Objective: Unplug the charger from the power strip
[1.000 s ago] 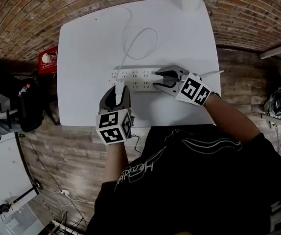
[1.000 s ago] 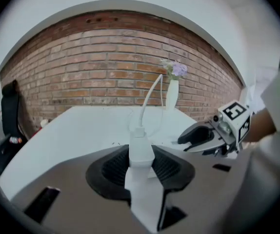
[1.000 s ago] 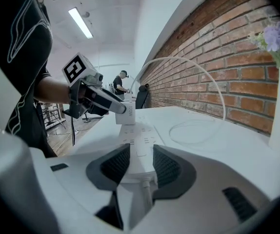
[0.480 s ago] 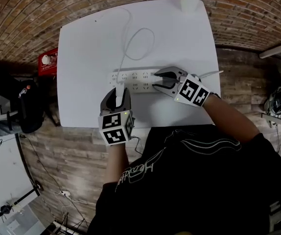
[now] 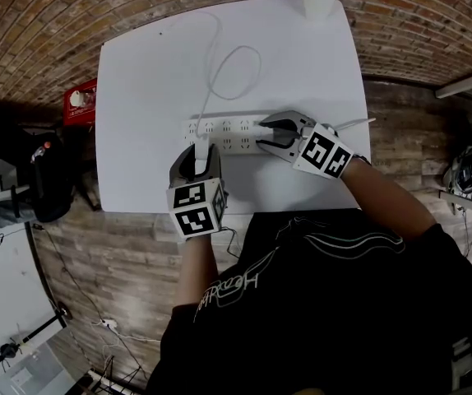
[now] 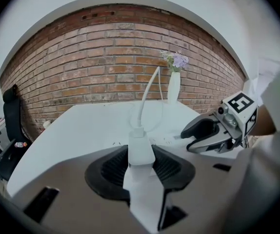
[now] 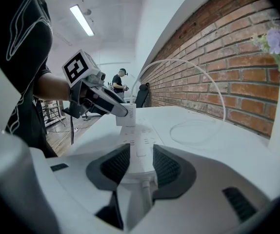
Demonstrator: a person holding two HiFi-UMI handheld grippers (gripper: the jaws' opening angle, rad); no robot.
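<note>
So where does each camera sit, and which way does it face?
Head view: on the person's head, looking steeply down at table, arms, left claw, right claw.
Left gripper view: on the left claw, facing the brick wall; jaws, just eased slightly wider, grip the charger.
Right gripper view: on the right claw, looking along the power strip it clamps.
Shared: each claw view shows the other claw.
</note>
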